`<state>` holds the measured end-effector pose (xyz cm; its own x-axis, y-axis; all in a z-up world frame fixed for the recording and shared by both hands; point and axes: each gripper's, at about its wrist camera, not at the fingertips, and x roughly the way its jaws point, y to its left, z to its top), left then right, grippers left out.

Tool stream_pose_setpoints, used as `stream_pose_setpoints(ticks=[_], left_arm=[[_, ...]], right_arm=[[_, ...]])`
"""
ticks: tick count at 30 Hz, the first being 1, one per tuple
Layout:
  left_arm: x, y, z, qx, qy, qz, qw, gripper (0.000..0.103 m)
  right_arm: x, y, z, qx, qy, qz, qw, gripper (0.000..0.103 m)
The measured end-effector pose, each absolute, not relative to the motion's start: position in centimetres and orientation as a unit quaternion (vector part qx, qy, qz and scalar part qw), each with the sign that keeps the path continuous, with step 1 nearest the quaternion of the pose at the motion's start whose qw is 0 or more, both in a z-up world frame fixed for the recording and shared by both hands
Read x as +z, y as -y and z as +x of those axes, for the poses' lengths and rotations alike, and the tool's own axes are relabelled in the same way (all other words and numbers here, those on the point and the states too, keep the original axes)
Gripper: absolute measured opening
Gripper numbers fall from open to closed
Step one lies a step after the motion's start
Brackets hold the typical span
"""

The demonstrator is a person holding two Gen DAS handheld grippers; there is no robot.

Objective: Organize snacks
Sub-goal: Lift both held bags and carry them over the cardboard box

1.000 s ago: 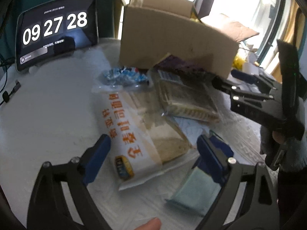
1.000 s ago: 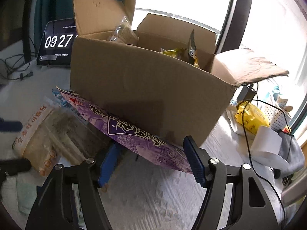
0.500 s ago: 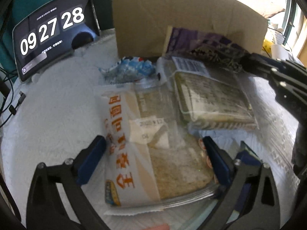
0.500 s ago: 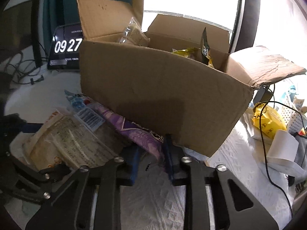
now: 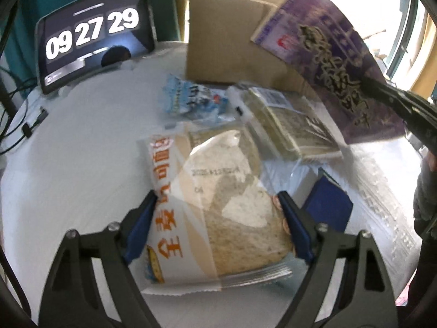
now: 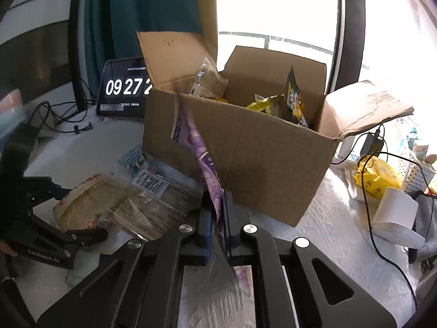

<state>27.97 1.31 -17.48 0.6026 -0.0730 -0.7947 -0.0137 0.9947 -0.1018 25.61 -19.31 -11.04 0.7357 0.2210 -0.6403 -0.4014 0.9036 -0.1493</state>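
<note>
Lifted off the table since the earlier frame, the purple snack packet now hangs pinched in the right gripper, ahead of it against the cardboard box. The left gripper, jaws just narrowing, straddles the bread bag; its pads seem to touch the wrapper, though blur hides it.

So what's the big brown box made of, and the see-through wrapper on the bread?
The box looks like plain matte cardboard: brown, with creased, frayed flaps. The bread wrapper seems to be thin glossy plastic film: partly clear, showing the slices, with bright glare patches and a crimped edge.
</note>
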Motion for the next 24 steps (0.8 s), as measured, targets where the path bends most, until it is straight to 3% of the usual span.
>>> stream_pose_setpoints(ticks=[24], left_arm=[[-8.6, -1.7, 25.2, -0.03, -0.321, -0.048, 0.945, 0.085]], right_arm=[[-3.0, 21.2, 22.3, 0.154, -0.25, -0.123, 0.948, 0.008]])
